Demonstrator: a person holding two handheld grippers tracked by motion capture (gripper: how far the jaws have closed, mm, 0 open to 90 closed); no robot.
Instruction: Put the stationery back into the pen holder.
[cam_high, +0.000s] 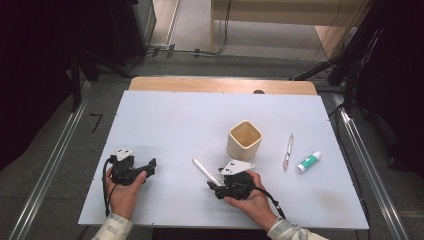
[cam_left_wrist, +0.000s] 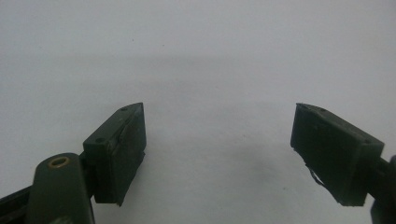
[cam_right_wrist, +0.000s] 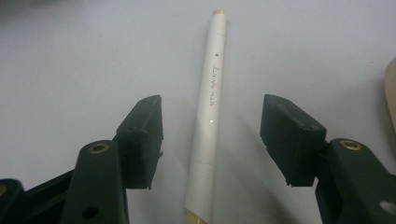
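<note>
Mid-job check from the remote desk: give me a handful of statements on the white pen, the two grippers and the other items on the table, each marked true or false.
1. The white pen lies between the jaws of the right gripper, with a gap on each side. True.
2. The left gripper holds the glue stick. False: its jaws stand open with only bare table between them; the glue stick lies far over on the right.
3. The beige cup stands upright with its mouth open. True.
4. The white pen is already inside the beige cup. False: it lies flat on the table, left of the cup.
5. A second, slimmer pen lies between the cup and the glue stick. True.
</note>
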